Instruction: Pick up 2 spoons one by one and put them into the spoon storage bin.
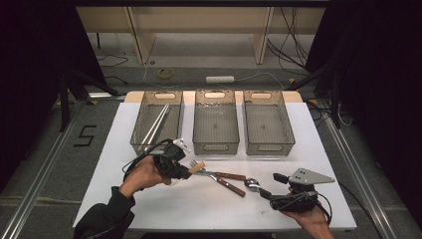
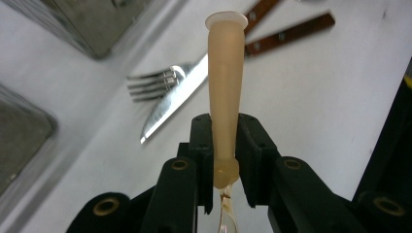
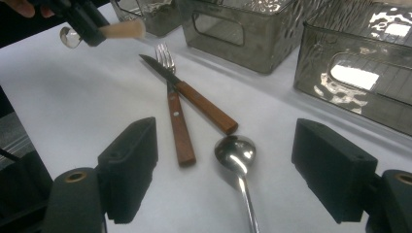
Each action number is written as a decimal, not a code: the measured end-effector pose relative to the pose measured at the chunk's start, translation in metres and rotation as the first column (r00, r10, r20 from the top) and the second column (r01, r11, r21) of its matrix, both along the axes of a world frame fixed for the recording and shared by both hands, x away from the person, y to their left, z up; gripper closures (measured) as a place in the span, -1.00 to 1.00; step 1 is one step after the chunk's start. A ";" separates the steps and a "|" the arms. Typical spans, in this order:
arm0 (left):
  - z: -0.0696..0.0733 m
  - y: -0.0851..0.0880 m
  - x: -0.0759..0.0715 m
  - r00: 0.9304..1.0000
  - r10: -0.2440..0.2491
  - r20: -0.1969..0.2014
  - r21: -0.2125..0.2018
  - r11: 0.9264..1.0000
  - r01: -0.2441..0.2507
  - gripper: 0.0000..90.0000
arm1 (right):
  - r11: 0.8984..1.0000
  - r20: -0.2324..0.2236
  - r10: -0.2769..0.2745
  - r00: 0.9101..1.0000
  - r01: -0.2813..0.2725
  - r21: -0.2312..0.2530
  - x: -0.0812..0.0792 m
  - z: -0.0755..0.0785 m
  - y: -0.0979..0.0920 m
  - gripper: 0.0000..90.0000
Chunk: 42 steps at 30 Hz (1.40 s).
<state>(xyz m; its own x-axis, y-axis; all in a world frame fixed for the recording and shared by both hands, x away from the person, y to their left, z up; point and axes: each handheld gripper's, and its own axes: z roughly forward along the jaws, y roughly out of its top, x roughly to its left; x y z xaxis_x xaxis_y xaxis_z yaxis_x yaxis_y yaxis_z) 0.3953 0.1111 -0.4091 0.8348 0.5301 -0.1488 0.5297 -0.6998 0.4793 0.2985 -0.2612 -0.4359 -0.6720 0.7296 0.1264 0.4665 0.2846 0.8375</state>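
Left gripper view: we see our left gripper (image 2: 225, 145) clamped on a beige-handled spoon (image 2: 224, 73)
Handle: pale, tapered, flared cap
Bowl: clear, glassy
Right gripper (image 3: 233, 170): jaws wide apart, holding nothing

Left gripper (image 2: 224, 160) clamped, right gripper (image 3: 228, 170) agape

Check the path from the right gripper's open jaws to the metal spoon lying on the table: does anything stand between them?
Nothing visible does. The right gripper is open, and the metal spoon lies on the bare table between its jaws. The knife and fork lie beyond the spoon's bowl, apart from it.
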 end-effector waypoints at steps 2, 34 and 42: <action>0.006 -0.002 0.005 0.999 0.025 0.026 -0.031 0.999 -0.024 0.72 | 1.000 0.000 0.001 1.000 -0.001 -0.001 0.000 0.000 0.000 -0.42; 0.051 -0.038 0.075 0.964 0.232 0.126 -0.233 0.952 -0.199 0.73 | 1.000 -0.001 0.005 1.000 -0.005 0.010 0.000 0.001 0.000 -0.42; 0.050 -0.043 0.088 0.954 0.271 0.131 -0.244 0.941 -0.234 0.73 | 1.000 0.000 0.005 1.000 -0.005 0.010 0.000 0.001 0.000 -0.42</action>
